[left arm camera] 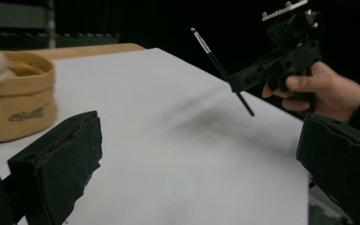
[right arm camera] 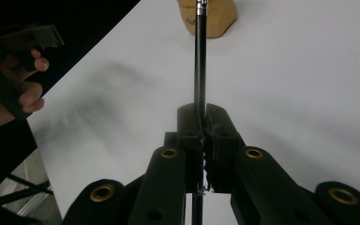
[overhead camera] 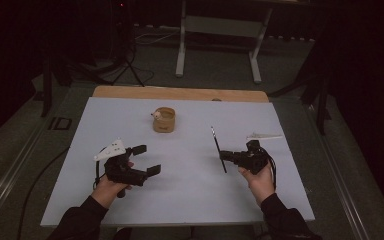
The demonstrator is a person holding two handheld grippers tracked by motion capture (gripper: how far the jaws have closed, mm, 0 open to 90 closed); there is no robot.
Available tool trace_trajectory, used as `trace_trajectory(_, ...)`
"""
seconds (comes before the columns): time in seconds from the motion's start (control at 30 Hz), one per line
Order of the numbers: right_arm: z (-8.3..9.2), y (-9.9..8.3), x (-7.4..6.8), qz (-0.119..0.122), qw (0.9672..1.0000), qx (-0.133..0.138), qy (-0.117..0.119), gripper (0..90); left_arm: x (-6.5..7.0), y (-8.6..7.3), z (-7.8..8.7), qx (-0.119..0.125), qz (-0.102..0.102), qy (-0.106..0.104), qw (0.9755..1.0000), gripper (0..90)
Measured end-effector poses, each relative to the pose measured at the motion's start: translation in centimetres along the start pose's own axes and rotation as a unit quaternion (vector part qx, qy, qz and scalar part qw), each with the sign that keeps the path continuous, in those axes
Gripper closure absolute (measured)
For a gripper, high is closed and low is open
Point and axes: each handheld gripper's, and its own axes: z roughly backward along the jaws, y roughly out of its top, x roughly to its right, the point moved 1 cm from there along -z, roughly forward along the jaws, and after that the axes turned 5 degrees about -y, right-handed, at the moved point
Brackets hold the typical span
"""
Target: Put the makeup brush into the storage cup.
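Nearest the high camera: two dark sleeves (overhead camera: pixel 82 220) coming in from the bottom edge, each hand on a gripper over the pale blue-grey table top (overhead camera: pixel 190 200).

Left gripper (overhead camera: pixel 146 160) near the front-left of the sheet, jaws spread wide apart, nothing between them. Grey three-cornered plate (overhead camera: pixel 111 149) on top. Same in left gripper view: two black pads (left arm camera: pixel 58 171) far apart at the frame edges, bare table between.

Right gripper (overhead camera: pixel 223 155) on the right side, held in the right hand (overhead camera: pixel 257 182), pointing toward table centre. Jaws together, clamped on a thin black brush (overhead camera: pixel 218 149). Clamp sits partway along the stick; ends project past the jaws on both sides. Metal ferrule end pointing away from the person. In right gripper view, pads (right arm camera: pixel 190 129) pressed onto the stick, which runs straight up the frame toward the tan pot. In left gripper view, brush (left arm camera: pixel 221 70) tilted, lifted clear of the table, silver ferrule at the upper end.

Tan fabric pot (overhead camera: pixel 164 120) at centre-rear of the sheet, upright, small pale thing (overhead camera: pixel 157 115) sitting at its rim. Well apart from both grippers.

White flat item (overhead camera: pixel 264 135) lying on the table just behind the right gripper, not touching it. Too small to identify.

Wooden board edge (overhead camera: pixel 180 93) showing behind the sheet. Metal stand legs (overhead camera: pixel 181 50) on the floor beyond.
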Motion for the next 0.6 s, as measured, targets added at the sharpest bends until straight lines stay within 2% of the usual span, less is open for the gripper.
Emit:
trace_trajectory(0.07, 0.1, 0.0, -0.1, 0.003, 1.0, 0.002, 0.001, 86.0, -0.1, 0.1, -0.2, 0.006, 0.004, 0.001, 1.0, 0.9)
trace_trajectory(0.1, 0.2, 0.0, -0.3, 0.005, 1.0, 0.006, -0.001, 86.0, -0.2, 0.5, -0.8, 0.013, 0.016, -0.005, 0.9998, 0.9)
trace_trajectory(0.17, 0.3, 0.1, -0.7, 0.01, 0.9998, 0.018, 0.0, 86.0, -0.3, 0.9, -1.5, 0.013, 0.021, -0.01, 0.9996, 0.9)
trace_trajectory(0.23, 0.2, 0.0, -0.8, 0.011, 0.9997, 0.021, 0.005, 85.9, -0.3, 1.2, -2.2, 0.008, 0.015, -0.01, 0.9998, 0.9)
trace_trajectory(0.27, 0.2, 0.0, -0.8, 0.009, 0.9996, 0.024, 0.008, 86.0, -0.2, 1.3, -2.5, 0.005, 0.012, -0.018, 0.9998, 0.9)
trace_trajectory(0.37, -0.1, -0.2, -1.1, 0.021, 0.9995, 0.024, 0.005, 86.0, -0.1, 1.6, -3.7, -0.001, 0.013, -0.039, 0.9991, 0.9)
trace_trajectory(0.43, -0.2, -0.2, -1.3, 0.032, 0.9993, 0.02, 0.002, 86.0, 0.1, 1.7, -4.5, -0.003, 0.007, -0.038, 0.9992, 0.9)
trace_trajectory(0.6, -0.2, -0.1, -1.7, 0.036, 0.9991, 0.023, 0.005, 85.9, 0.3, 2.0, -6.2, -0.01, 0.001, -0.035, 0.9993, 0.9)
